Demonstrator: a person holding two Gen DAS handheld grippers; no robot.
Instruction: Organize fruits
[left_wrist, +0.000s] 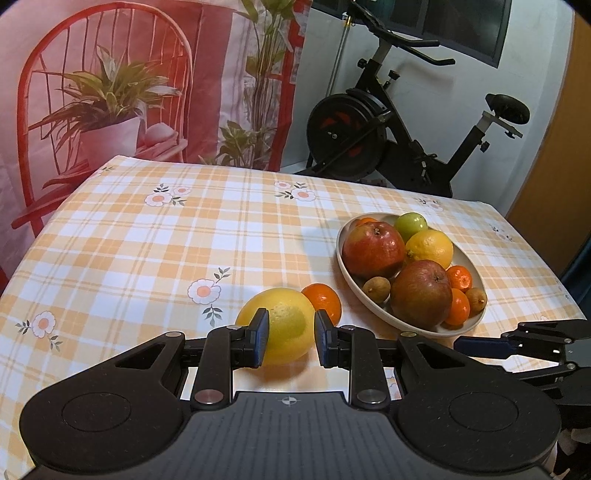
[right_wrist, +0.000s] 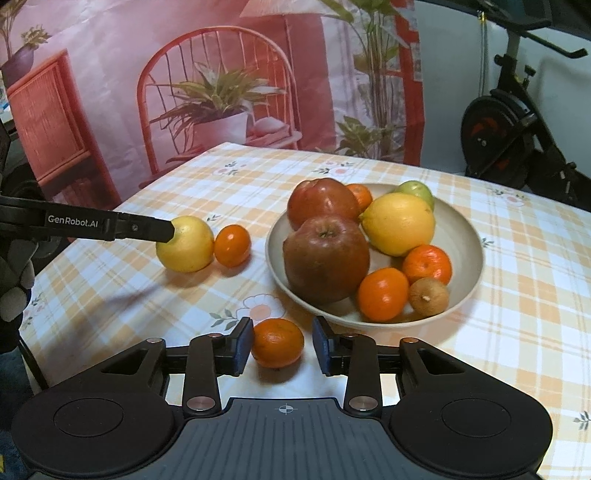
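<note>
Checked orange-and-white tablecloth (left_wrist: 147, 251) with daisy motifs; printed backdrop and exercise bike (left_wrist: 406, 125) behind. Bowl (right_wrist: 469, 236) holds apples, a lemon, mandarins. Left of the bowl, the left gripper (left_wrist: 290, 341) is clamped on a lemon (left_wrist: 284, 325). Nearer the camera than the bowl, the right gripper (right_wrist: 282, 349) stands slightly apart around a mandarin (right_wrist: 277, 343).

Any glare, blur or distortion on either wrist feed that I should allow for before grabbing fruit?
Left wrist view: sharp, strong fisheye bend at the table edges, soft highlights on the lemon between the fingers. Right wrist view: the bowl rim smears on its right side, the tangerine near the fingers is clear, and a dim shadow lies on the cloth at left.
</note>
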